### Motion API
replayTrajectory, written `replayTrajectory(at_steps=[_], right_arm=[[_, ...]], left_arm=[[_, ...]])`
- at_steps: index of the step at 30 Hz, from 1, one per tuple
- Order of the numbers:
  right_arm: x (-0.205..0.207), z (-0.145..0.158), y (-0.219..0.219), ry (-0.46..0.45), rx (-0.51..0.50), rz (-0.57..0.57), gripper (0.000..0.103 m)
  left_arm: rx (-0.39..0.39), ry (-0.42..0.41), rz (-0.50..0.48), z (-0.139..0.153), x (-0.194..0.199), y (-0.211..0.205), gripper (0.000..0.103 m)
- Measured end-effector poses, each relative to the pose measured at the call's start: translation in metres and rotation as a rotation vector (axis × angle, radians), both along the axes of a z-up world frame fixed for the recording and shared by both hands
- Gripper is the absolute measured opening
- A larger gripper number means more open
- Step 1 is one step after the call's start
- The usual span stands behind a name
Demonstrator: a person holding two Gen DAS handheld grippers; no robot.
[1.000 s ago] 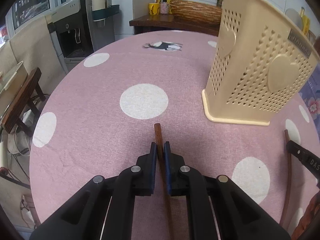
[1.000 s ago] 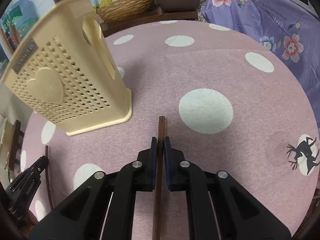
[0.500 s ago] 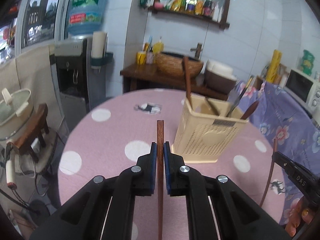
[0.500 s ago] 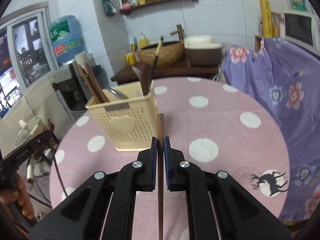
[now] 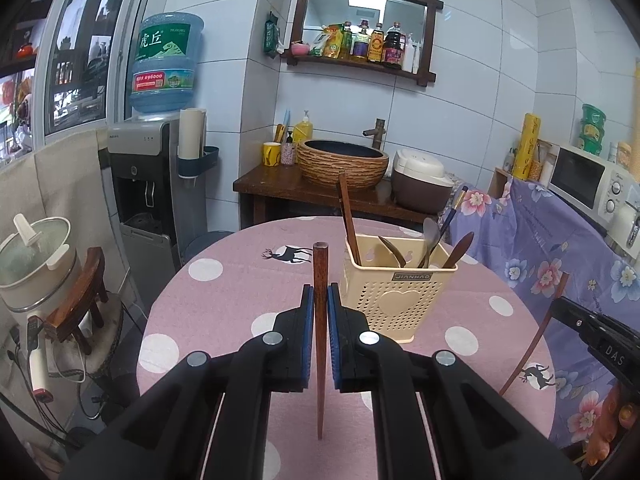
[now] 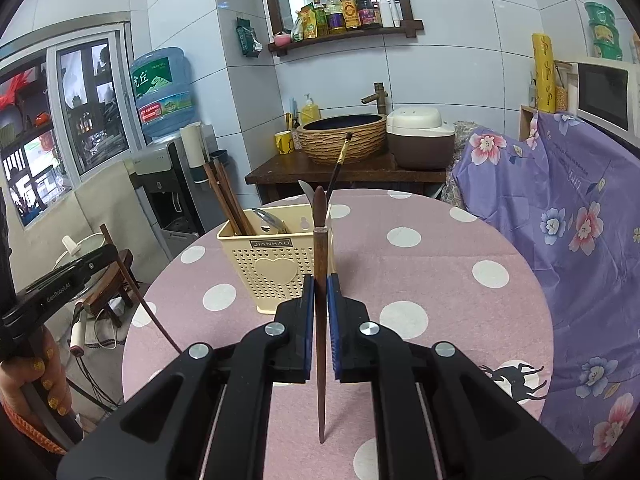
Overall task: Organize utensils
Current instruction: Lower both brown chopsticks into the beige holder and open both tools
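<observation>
A cream perforated utensil basket (image 5: 398,292) stands on the pink polka-dot round table (image 5: 224,292); it also shows in the right wrist view (image 6: 272,264). It holds several utensils: chopsticks, spoons and a brush. My left gripper (image 5: 320,300) is shut on a dark wooden chopstick (image 5: 319,340), held high above the table, left of the basket. My right gripper (image 6: 320,292) is shut on another wooden chopstick (image 6: 320,328), raised in front of the basket's right side. Each gripper shows at the edge of the other's view.
A counter with a woven basin (image 5: 342,160) and a rice cooker (image 5: 418,180) stands behind the table. A water dispenser (image 5: 148,184) and a stool with a pot (image 5: 36,268) are on the left. A purple floral cloth (image 6: 560,216) covers furniture on the right.
Both grippers have lifted their chopsticks from low over the table to well above it, and have drawn back, so the basket now looks smaller and farther off.
</observation>
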State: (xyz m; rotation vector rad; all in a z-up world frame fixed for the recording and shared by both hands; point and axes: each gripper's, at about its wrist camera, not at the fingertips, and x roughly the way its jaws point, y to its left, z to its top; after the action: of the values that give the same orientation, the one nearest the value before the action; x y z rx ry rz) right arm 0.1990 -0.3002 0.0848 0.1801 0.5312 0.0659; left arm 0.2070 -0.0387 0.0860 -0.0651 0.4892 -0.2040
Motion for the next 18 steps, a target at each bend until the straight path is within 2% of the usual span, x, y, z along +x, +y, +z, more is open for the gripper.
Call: replayTrajectory(at_steps=[5, 8, 11, 18], right_arm=[[0.01, 0.013, -0.001, -0.009, -0.008, 0.021, 0.008], [0.023, 0.031, 0.0, -0.021, -0.007, 0.043, 0.007], [0.039, 0.062, 0.0, -0.043, 0.001, 0.065, 0.008], [0.082, 0.161, 0.005, -0.159, -0.005, 0.065, 0.008]], left_arm=[[0.0, -0.014, -0.016, 0.012, 0.003, -0.001, 0.008], [-0.016, -0.008, -0.047, 0.026, 0.012, -0.002, 0.008], [-0.032, -0.024, -0.067, 0.05, 0.021, -0.003, 0.008], [-0.094, -0.108, -0.105, 0.136, 0.05, -0.019, 0.008]])
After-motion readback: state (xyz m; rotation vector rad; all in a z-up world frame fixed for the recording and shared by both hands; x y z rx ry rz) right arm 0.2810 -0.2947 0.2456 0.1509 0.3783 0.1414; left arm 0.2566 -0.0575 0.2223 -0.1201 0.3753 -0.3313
